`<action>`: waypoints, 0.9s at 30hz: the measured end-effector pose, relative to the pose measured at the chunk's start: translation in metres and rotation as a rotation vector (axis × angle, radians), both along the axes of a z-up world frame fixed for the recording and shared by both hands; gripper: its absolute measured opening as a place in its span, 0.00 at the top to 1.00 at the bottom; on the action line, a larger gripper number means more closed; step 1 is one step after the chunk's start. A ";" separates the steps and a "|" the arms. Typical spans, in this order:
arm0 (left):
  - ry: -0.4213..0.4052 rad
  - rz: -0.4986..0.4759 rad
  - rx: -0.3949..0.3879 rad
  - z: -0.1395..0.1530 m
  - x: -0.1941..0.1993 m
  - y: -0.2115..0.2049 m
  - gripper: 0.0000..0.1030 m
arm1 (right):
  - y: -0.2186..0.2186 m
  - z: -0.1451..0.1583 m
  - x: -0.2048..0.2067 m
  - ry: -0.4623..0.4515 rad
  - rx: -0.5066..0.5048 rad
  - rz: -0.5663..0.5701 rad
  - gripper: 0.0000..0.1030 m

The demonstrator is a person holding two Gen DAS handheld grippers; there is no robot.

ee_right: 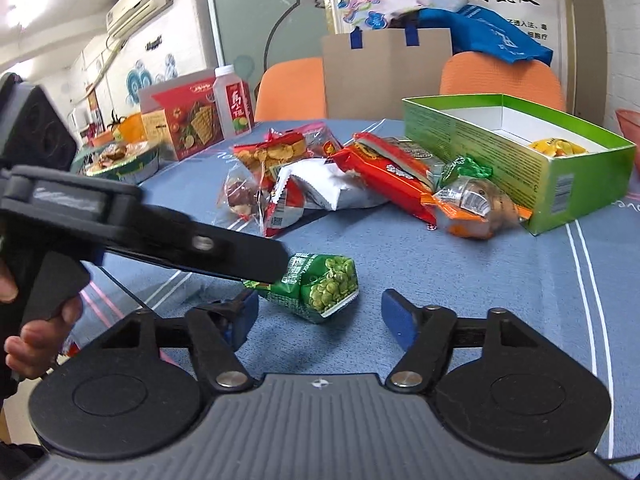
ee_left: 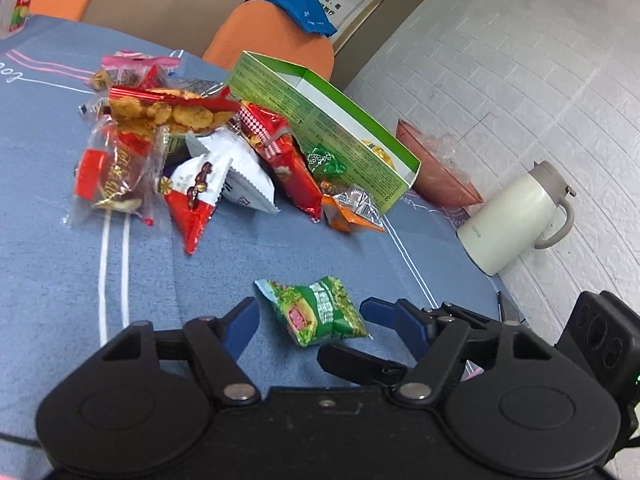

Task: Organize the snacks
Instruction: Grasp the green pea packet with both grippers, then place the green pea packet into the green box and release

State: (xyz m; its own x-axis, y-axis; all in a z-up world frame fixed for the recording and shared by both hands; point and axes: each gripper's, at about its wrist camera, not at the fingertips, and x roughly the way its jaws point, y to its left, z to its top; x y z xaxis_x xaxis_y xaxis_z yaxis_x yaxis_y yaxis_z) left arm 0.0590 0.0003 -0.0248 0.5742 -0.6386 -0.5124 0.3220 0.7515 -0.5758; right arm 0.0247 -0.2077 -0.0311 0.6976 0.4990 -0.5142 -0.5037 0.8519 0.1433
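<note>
Left gripper (ee_left: pixel 310 308) spread wide, empty | right gripper (ee_right: pixel 320 310) likewise | green pea packet (ee_right: pixel 320 286) crinkled, lying between

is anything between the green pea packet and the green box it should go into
Nothing sits directly between them: bare tablecloth separates the green pea packet from the green box. An orange packet leans against the box's near corner.
</note>
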 end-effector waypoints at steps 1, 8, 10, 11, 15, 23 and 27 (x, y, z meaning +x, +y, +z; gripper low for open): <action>0.002 -0.003 -0.007 -0.001 0.003 0.000 0.00 | -0.001 0.000 0.002 -0.002 -0.002 0.003 0.00; 0.030 -0.015 0.012 -0.010 0.017 -0.004 0.40 | -0.003 -0.005 0.016 0.022 0.011 0.021 0.29; 0.036 -0.008 0.014 -0.011 0.018 -0.004 0.40 | -0.005 -0.006 0.014 0.018 0.018 0.017 0.33; 0.038 -0.005 0.013 -0.011 0.018 -0.004 0.40 | -0.006 -0.006 0.013 0.020 0.024 0.017 0.36; 0.022 0.007 0.019 -0.004 0.017 -0.009 0.39 | -0.007 -0.001 0.009 -0.007 0.007 0.009 0.53; -0.093 -0.045 0.023 0.037 0.031 -0.032 0.40 | -0.028 0.028 0.009 -0.123 0.028 -0.046 0.56; -0.163 -0.075 0.041 0.060 0.049 -0.053 0.40 | -0.041 0.045 0.021 -0.190 0.027 -0.088 0.56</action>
